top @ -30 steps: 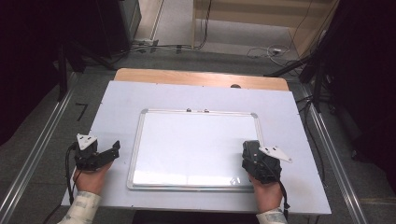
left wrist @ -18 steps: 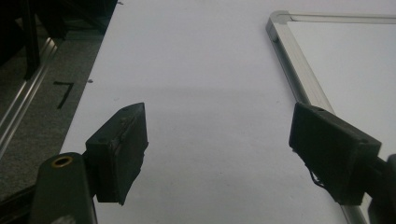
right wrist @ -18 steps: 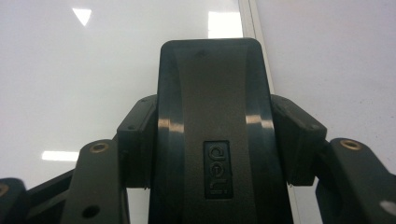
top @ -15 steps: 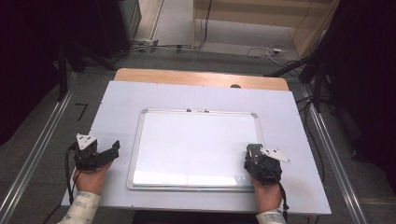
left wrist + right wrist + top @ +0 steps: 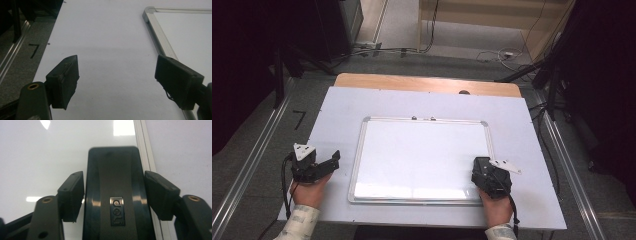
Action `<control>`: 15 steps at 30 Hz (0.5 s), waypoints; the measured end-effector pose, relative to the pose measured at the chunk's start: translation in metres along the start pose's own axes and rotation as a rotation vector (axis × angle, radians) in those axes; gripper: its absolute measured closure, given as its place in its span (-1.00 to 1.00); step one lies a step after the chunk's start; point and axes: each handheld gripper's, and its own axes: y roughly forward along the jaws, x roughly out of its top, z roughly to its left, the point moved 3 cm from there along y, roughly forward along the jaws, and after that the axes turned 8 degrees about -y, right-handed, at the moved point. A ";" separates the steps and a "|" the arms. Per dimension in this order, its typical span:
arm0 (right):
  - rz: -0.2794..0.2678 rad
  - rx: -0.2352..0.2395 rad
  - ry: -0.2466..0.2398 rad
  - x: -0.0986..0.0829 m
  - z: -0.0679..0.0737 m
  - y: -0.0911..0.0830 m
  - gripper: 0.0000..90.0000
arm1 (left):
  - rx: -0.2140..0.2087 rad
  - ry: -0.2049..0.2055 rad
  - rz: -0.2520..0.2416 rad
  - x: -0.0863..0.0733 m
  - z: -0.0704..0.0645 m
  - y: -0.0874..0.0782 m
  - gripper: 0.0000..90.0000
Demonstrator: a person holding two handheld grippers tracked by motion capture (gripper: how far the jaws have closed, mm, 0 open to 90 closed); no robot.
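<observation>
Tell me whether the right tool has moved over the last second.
Yes, slightly. Against the whiteboard's frame, the right tool has slid toward the person, nearer the board's near right corner. It grips a black eraser.

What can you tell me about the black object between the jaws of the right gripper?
The black eraser looks like glossy plastic, oblong with rounded corners, with a small metal plate reading "deli". It lies flat on the whiteboard, close to the board's right frame near its front corner. The right gripper has one jaw along each long side, apparently shut on it.
</observation>
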 end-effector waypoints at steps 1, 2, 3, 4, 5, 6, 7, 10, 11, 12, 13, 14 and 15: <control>-0.012 0.009 0.000 0.002 -0.001 -0.003 -0.33 | 0.001 0.000 0.001 0.000 0.000 0.000 -0.56; -0.019 0.014 0.008 0.004 -0.001 -0.005 -0.35 | 0.001 -0.002 0.000 0.000 0.000 0.000 -0.56; -0.031 0.025 0.010 0.006 -0.002 -0.008 -0.36 | 0.002 -0.002 0.000 0.000 0.000 0.000 -0.56; -0.037 0.032 0.008 0.007 -0.004 -0.009 -0.37 | 0.001 -0.001 0.000 0.000 0.000 0.000 -0.56; -0.041 0.037 0.010 0.008 -0.004 -0.011 -0.39 | 0.001 0.000 0.000 0.000 0.000 0.000 -0.56; -0.043 0.047 0.013 0.009 -0.005 -0.012 -0.41 | -0.001 -0.001 -0.001 0.000 0.000 0.000 -0.56; -0.043 0.061 0.012 0.010 -0.005 -0.013 -0.42 | -0.001 0.000 -0.001 0.000 0.000 0.000 -0.56; -0.043 0.077 0.005 0.011 -0.006 -0.015 -0.43 | 0.001 -0.004 -0.004 0.000 0.000 0.000 -0.56; -0.042 0.079 0.006 0.012 -0.007 -0.016 -0.44 | 0.001 -0.004 -0.003 0.000 0.000 0.000 -0.56; -0.046 0.082 0.008 0.012 -0.007 -0.017 -0.45 | 0.000 -0.005 -0.004 0.000 0.000 0.000 -0.56; -0.047 0.088 0.006 0.013 -0.008 -0.017 -0.46 | 0.000 -0.005 -0.004 0.000 0.000 0.000 -0.56; -0.048 0.092 0.003 0.013 -0.008 -0.017 -0.47 | 0.000 -0.005 -0.004 0.000 0.000 0.000 -0.56; -0.049 0.096 0.003 0.014 -0.008 -0.018 -0.48 | 0.000 -0.004 -0.003 0.000 0.000 0.000 -0.56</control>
